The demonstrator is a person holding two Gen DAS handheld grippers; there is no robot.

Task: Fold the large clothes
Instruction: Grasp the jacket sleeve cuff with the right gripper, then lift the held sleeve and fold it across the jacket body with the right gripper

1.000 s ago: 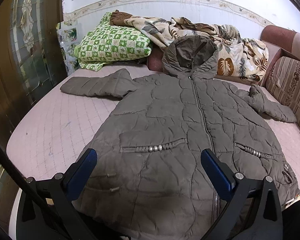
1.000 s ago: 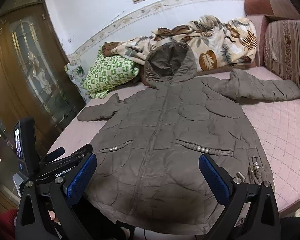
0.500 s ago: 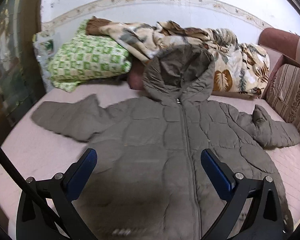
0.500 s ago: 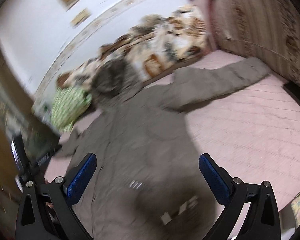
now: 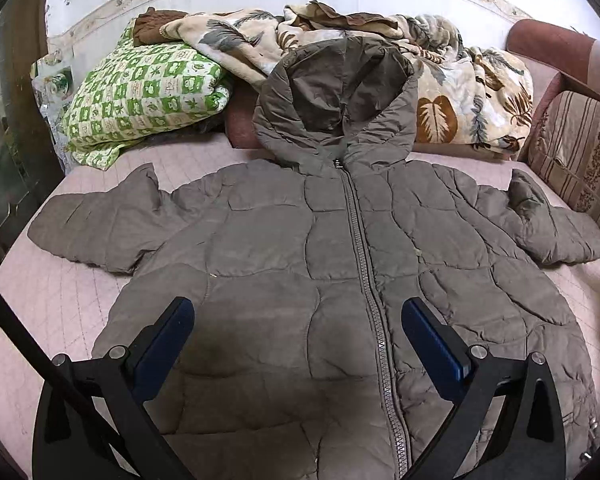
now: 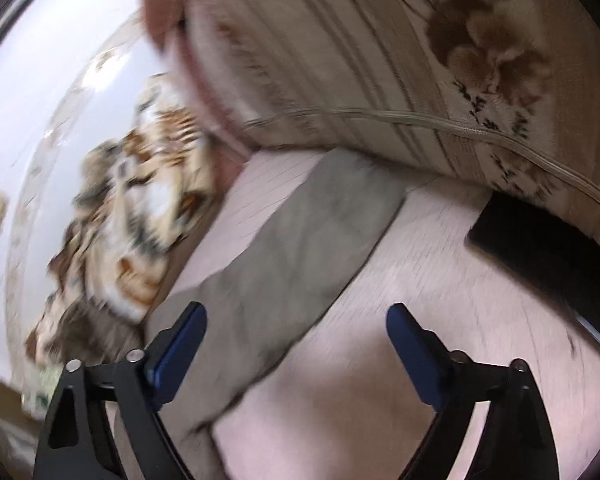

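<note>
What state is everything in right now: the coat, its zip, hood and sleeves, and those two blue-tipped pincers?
Coat: spread flat, front up, unfolded.
Zip: closed up to the collar.
Hood: propped open against the patterned blanket.
Sleeve: stretched straight out on the pink bed cover.
Left gripper: open, empty, over the coat.
Right gripper: open, jaws just been closing a little, nothing between them, view blurred.

Around the coat's sleeve (image 6: 312, 240) you have bare pink mattress (image 6: 400, 280) to pass over; the striped sofa back (image 6: 380, 60) crowds its cuff, and a dark slab, maybe a phone (image 6: 548, 264), lies nearby.
</note>
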